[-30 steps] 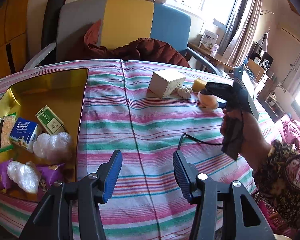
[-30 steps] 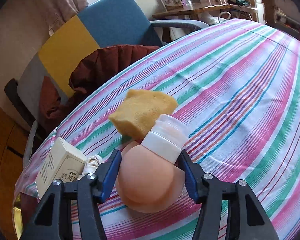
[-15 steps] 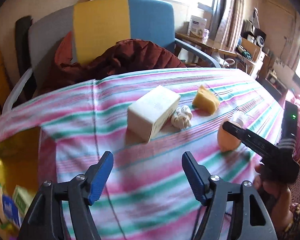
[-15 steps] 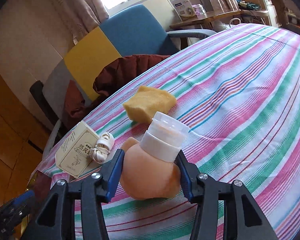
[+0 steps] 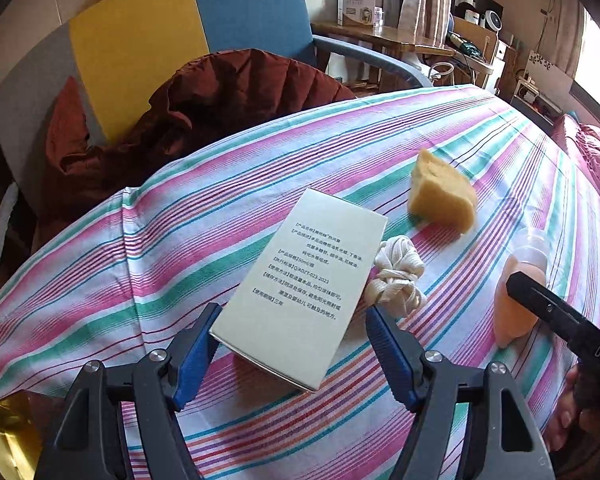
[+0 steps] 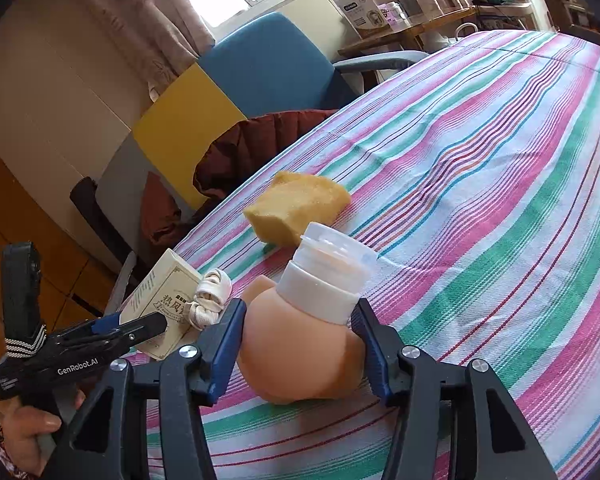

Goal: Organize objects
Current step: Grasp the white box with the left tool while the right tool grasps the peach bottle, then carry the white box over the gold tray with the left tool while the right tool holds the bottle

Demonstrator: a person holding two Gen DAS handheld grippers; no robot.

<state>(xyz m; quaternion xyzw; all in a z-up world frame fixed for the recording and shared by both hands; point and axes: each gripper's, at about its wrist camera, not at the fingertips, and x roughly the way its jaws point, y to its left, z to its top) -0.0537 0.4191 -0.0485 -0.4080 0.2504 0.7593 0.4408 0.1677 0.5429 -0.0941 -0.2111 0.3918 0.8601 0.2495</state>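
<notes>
A pale green box [image 5: 300, 280] with printed text lies on the striped tablecloth [image 5: 180, 248]. My left gripper [image 5: 293, 308] straddles its near end; the jaws are closing, with a gap still left at the right pad. A white knotted cord [image 5: 398, 276] touches the box's right side, and a yellow sponge [image 5: 440, 196] lies beyond it. The right gripper [image 6: 300, 308] has both pads against a peach squeeze bottle [image 6: 300, 360] with a white cap [image 6: 328, 272], its jaws easing open. The right wrist view shows the box [image 6: 160, 300], cord [image 6: 210, 296], sponge [image 6: 296, 208] and left gripper [image 6: 140, 322].
A chair [image 5: 140, 40] with a yellow and blue back stands behind the table, with a maroon garment [image 5: 200, 112] heaped on it. A corner of a gold tray [image 5: 0, 432] shows at the lower left. A wooden desk [image 5: 380, 36] with clutter stands at the back right.
My left gripper swung from beside the gold tray over to the box, and its jaws spread wider. The right gripper kept the peach bottle between its pads and shifted only slightly.
</notes>
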